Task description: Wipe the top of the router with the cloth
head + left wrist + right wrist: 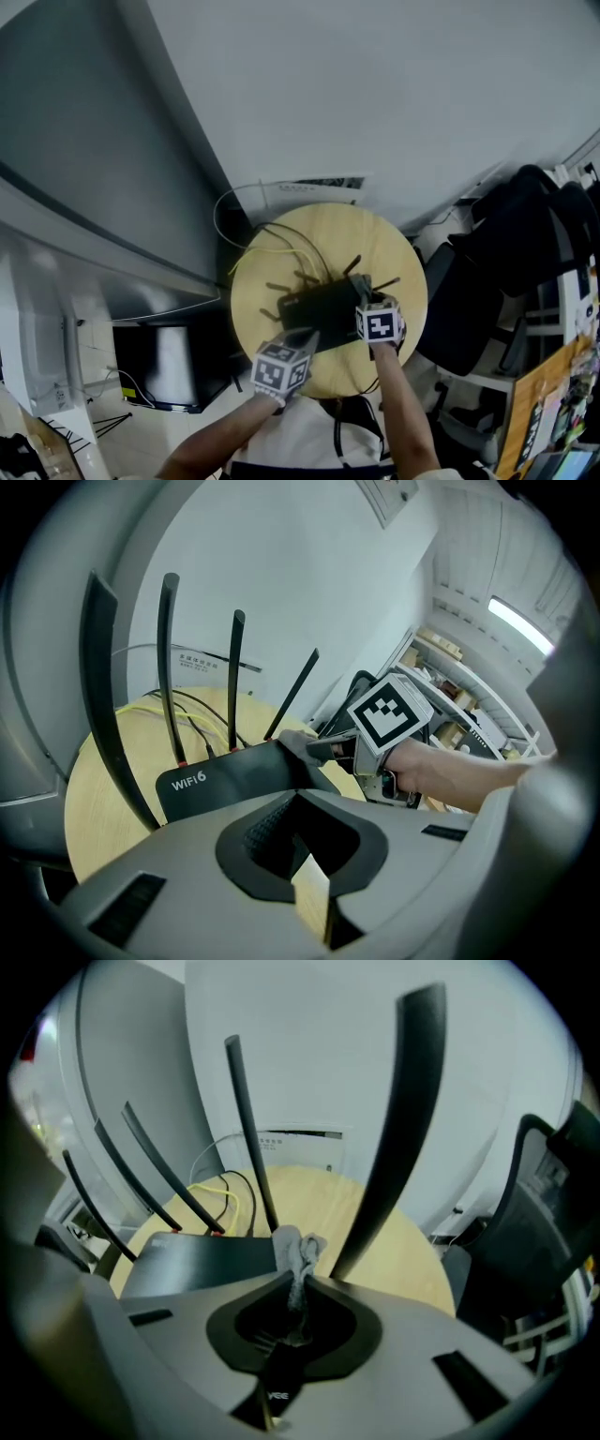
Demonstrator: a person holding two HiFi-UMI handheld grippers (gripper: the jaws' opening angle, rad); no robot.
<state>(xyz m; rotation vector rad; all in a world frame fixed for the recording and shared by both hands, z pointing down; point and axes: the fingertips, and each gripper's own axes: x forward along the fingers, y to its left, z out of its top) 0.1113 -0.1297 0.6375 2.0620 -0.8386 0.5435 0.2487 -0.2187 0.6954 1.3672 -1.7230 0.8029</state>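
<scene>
A black router [323,305] with several upright antennas lies on a round wooden table [281,244]; its top is marked "WIFI6" [234,775]. My right gripper [362,287] is shut on a small grey cloth [298,1251], and the cloth touches the router's right end by a thick antenna [394,1138]. From the left gripper view the cloth [298,744] sits on the router's far corner under the right gripper [323,750]. My left gripper [302,339] has its jaws together, tips at the router's near left edge [298,803].
Yellow and black cables [272,248] run from the router's back off the table's far edge toward a wall plate [314,185]. A black office chair [525,234] stands at the right. A dark box [159,366] sits on the floor at the left.
</scene>
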